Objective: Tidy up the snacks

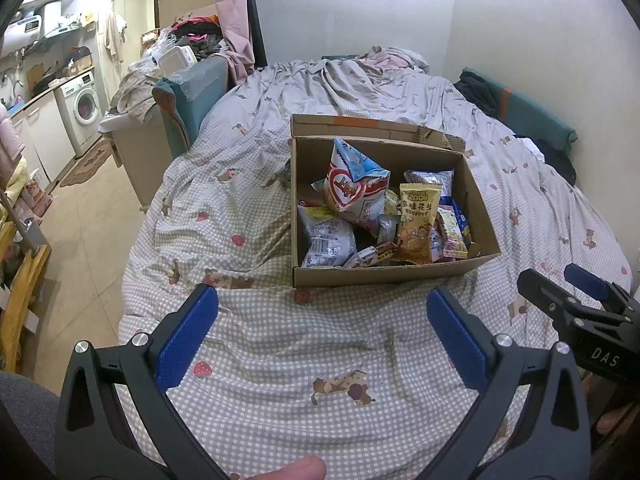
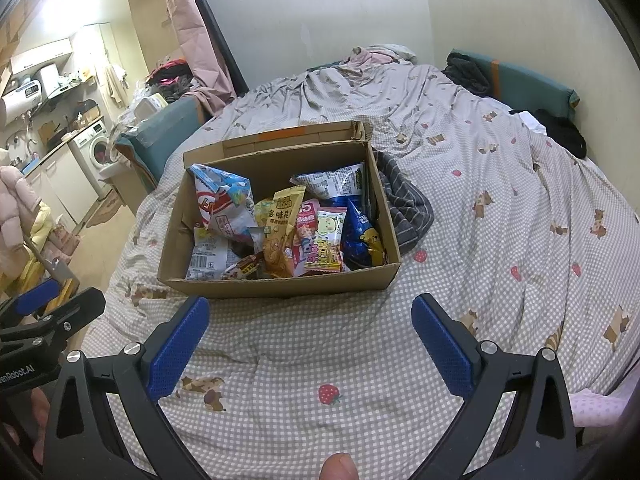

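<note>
hovering side by side over the bed (image 1: 260, 360), left gripper (image 1: 322, 324) and right gripper (image 2: 310, 334) both have jaws spread wide and empty, the snack packets (image 2: 280, 232) heaped in the cardboard box (image 2: 276, 282) just ahead of both jaws, likely placed for easy reach.

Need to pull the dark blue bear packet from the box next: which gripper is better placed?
Probably right: the blue packet lies at the box's right end, nearer the open right gripper than the open left gripper.
</note>
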